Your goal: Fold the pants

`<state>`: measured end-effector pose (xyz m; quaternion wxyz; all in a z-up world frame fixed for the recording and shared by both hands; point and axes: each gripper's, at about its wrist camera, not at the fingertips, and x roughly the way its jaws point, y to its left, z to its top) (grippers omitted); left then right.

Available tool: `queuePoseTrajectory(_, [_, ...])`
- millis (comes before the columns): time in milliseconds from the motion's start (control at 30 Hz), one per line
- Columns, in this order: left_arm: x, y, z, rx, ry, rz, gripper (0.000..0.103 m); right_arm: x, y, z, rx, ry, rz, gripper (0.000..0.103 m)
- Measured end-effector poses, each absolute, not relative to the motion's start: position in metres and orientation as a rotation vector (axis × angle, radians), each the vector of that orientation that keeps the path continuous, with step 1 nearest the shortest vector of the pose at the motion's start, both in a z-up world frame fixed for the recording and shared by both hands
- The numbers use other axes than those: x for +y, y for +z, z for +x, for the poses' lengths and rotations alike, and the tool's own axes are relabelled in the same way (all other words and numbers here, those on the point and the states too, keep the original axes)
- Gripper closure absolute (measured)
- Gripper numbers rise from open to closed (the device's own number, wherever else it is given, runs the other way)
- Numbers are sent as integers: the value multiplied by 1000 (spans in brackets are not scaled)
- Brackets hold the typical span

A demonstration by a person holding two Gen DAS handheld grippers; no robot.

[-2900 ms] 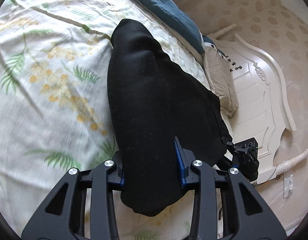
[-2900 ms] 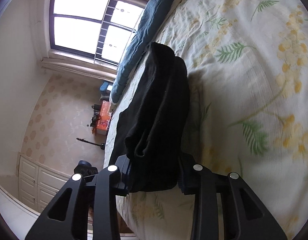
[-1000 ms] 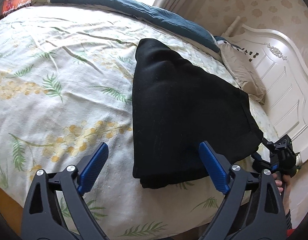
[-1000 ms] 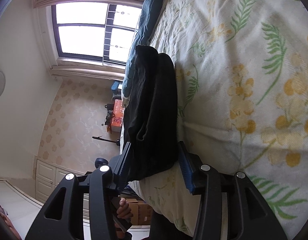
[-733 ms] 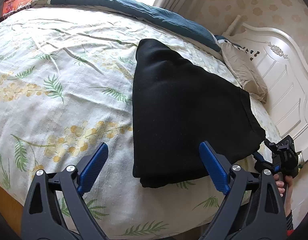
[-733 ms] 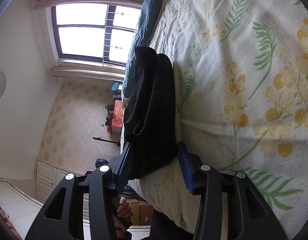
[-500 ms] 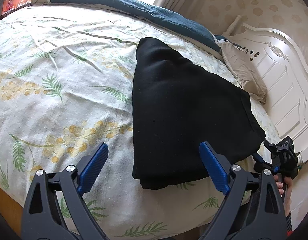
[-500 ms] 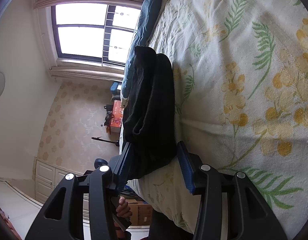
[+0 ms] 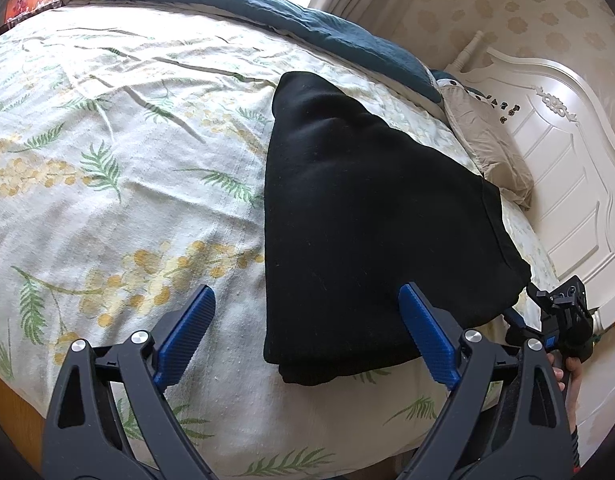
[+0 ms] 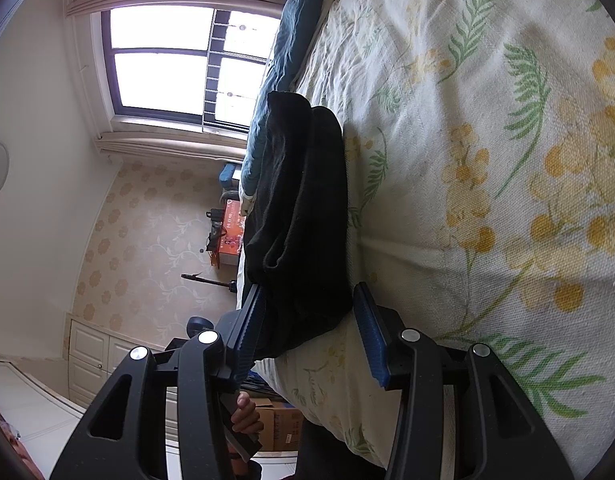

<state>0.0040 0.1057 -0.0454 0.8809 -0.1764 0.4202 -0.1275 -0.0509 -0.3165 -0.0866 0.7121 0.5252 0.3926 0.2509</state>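
Note:
The black pants [image 9: 371, 216] lie folded in a thick stack on the floral bedspread [image 9: 107, 184]. My left gripper [image 9: 307, 312] is wide open just short of the stack's near left corner, holding nothing. In the right wrist view the stack [image 10: 303, 216] is seen edge-on, and my right gripper [image 10: 307, 300] is open with its jaws on either side of the stack's near end, not clamped. The right gripper also shows in the left wrist view [image 9: 563, 316] at the stack's right corner.
A dark teal blanket [image 9: 291, 16] lies along the far side of the bed. A beige pillow [image 9: 487, 140] rests against the white headboard [image 9: 571, 152]. The bed's near edge [image 9: 267, 456] is just below the grippers. A window [image 10: 175, 60] and cardboard boxes [image 10: 279, 424] show beyond.
About three seconds ago both grippers were shut on the pants; they have let go. The left gripper has backed away and opened wide. In the last second the right jaws have spread slightly.

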Motion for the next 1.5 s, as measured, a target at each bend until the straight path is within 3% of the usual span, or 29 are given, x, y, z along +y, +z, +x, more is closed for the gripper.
queuePoseTrajectory(100, [106,-45,5,876,-266,-364,10,-316,-86,-51,871,559,1162,56])
queuePoseTrajectory(267, [104,-39,7,868,-272,-337,10,-316,-77,-45,851,589,1149,39])
queuePoseTrajectory(367, [104,-31,6,844,-265,-302,10,-318,-66,-38,836,565,1104,34])
queuePoseTrajectory(700, [107,-20,36,837,-371,-250,10,-319,-55,27,864,557,987,31])
queuePoseTrajectory(1333, [128,-54,188,1043,-524,-460,10,-304,-69,140,928,722,990,31])
queuePoseTrajectory(1367, [125,-54,191,1047,-528,-441,10,-302,-68,141,934,726,969,36])
queuePoseTrajectory(1433, [118,-52,192,1042,-525,-384,21,-295,-67,143,967,714,905,53])
queuePoseTrajectory(1467, [115,-52,192,1042,-540,-365,48,-294,-67,143,968,712,892,61])
queuePoseTrajectory(1500, [109,-52,192,1060,-566,-343,56,-294,-67,143,963,711,887,63])
